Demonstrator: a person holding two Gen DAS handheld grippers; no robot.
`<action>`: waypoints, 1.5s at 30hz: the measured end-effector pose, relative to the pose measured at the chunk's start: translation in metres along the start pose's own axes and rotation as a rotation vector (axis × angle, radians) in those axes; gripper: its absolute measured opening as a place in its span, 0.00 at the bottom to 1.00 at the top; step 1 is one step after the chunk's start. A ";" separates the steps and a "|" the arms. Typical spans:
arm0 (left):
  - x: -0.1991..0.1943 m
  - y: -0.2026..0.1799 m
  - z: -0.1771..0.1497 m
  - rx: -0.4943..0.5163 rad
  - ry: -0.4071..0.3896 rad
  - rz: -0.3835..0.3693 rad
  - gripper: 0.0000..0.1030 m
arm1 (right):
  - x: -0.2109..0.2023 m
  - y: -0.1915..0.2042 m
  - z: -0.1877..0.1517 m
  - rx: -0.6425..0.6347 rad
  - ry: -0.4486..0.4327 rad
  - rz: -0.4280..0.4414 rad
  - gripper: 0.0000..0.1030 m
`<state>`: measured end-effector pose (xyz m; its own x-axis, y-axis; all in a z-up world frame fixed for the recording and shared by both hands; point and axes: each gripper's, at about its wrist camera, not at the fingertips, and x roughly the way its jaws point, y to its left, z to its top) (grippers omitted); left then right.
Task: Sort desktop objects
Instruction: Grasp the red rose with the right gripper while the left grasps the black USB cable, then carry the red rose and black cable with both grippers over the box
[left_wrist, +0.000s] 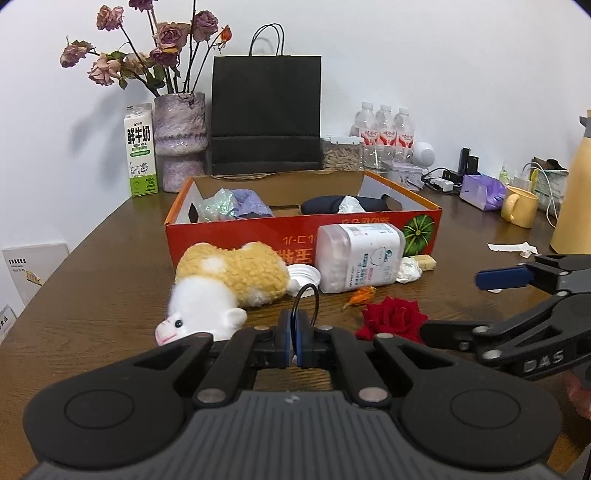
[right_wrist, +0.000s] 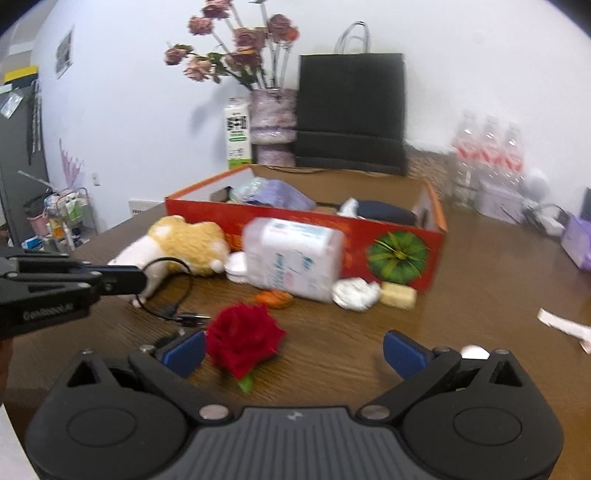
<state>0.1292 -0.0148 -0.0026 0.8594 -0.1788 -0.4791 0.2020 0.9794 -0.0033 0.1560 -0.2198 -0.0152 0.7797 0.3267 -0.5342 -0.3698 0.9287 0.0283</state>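
- Left gripper (left_wrist: 294, 334): jaws closed, blue pads pinching a thin black cable (left_wrist: 308, 295); the cable loops up above the pads
- In the right wrist view the same cable (right_wrist: 173, 291) trails from the left gripper (right_wrist: 142, 278) down to the tabletop (right_wrist: 480, 288), ending in small plugs beside the red rose (right_wrist: 242, 341)
- Right gripper (right_wrist: 293, 350): jaws wide apart, nothing between the pads; the red rose lies on the tabletop just beside its left finger (right_wrist: 186, 347)
- Open red box (left_wrist: 236, 230): stands in the middle of the tabletop, already containing a dark folded item, purple cloth and crumpled plastic
- Plush toy (left_wrist: 221, 280): yellow and white, lying on its side against the near wall of the box
- White plastic container (left_wrist: 360, 256): lying on its side against the same wall, with a white lid (left_wrist: 304, 275) between it and the plush toy
- Orange scrap (left_wrist: 360, 295), crumpled white paper (left_wrist: 409, 269) and a small beige block (left_wrist: 424, 261): on the tabletop near the container
- Far edge of the tabletop: milk carton (left_wrist: 140, 149), vase of dried roses (left_wrist: 180, 140), black paper bag (left_wrist: 266, 114), water bottles (left_wrist: 384, 129)
- Right edge: yellow mug (left_wrist: 519, 206)
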 end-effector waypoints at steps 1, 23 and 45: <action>0.000 0.001 0.000 -0.001 -0.001 0.001 0.03 | 0.004 0.004 0.003 -0.006 0.002 0.002 0.94; -0.005 0.010 0.024 0.000 -0.089 -0.012 0.03 | 0.014 0.009 0.022 0.007 -0.025 0.042 0.31; 0.070 0.017 0.112 -0.100 -0.219 0.019 0.03 | 0.063 -0.054 0.113 0.116 -0.208 -0.070 0.31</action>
<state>0.2453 -0.0209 0.0626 0.9462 -0.1658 -0.2777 0.1466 0.9852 -0.0886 0.2822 -0.2295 0.0448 0.8930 0.2789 -0.3531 -0.2602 0.9603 0.1004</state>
